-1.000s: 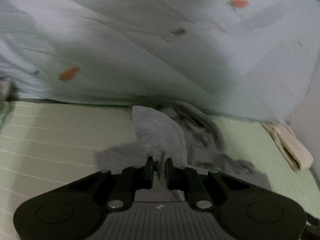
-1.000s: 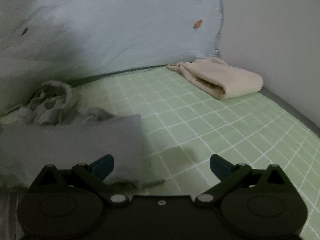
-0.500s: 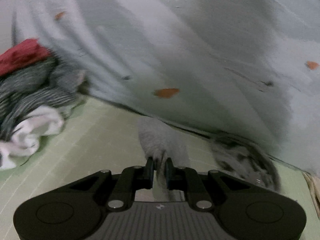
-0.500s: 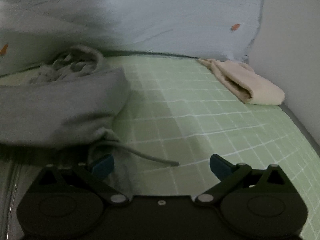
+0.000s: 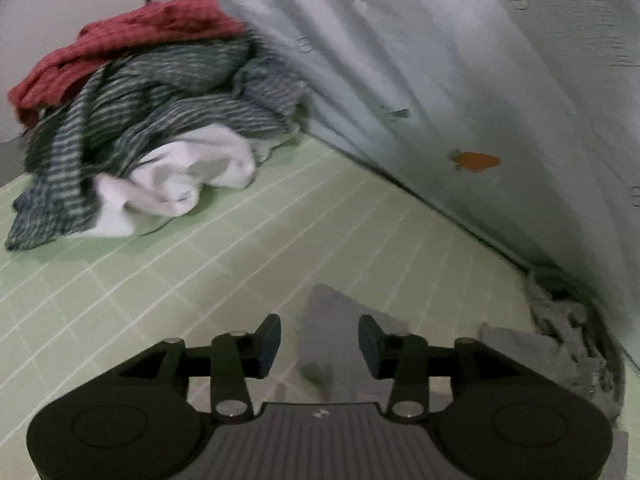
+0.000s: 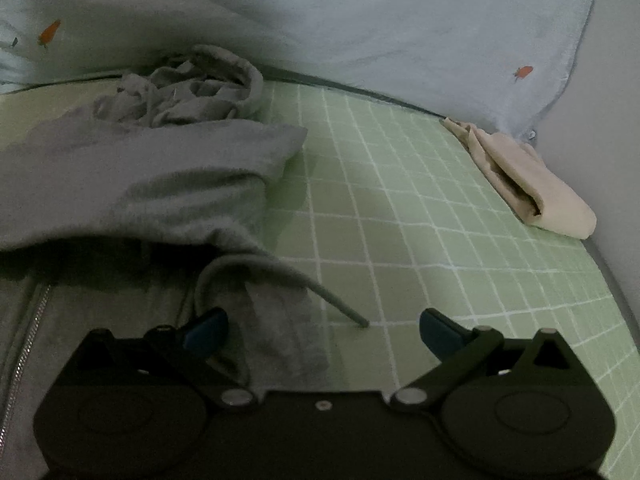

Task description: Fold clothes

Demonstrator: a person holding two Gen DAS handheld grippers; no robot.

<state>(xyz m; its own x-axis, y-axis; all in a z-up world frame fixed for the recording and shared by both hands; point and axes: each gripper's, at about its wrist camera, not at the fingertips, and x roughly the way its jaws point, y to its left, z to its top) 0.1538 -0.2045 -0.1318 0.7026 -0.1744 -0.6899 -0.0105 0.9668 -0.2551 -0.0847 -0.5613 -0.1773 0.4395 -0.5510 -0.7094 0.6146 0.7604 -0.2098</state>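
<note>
A grey zip hoodie (image 6: 152,176) lies on the green checked bed sheet (image 6: 400,208), one part folded over itself, its hood (image 6: 192,84) bunched at the back. Its zipper (image 6: 28,344) runs down the left and a drawstring (image 6: 320,296) trails onto the sheet. My right gripper (image 6: 324,328) is open just above the hoodie's near edge, the drawstring tip between its fingers. In the left wrist view my left gripper (image 5: 319,340) is open, a corner of grey fabric (image 5: 328,320) lying loose on the sheet between its fingers.
A pile of clothes (image 5: 132,108) in red, grey stripes and white sits at the back left. A folded beige garment (image 6: 528,184) lies at the back right by the wall. A pale blue carrot-print cloth (image 5: 460,80) hangs along the back.
My left gripper has opened and let go of the grey fabric after swinging left toward the clothes pile. The hoodie part now lies folded over. The right gripper stayed open and moved slightly closer.
</note>
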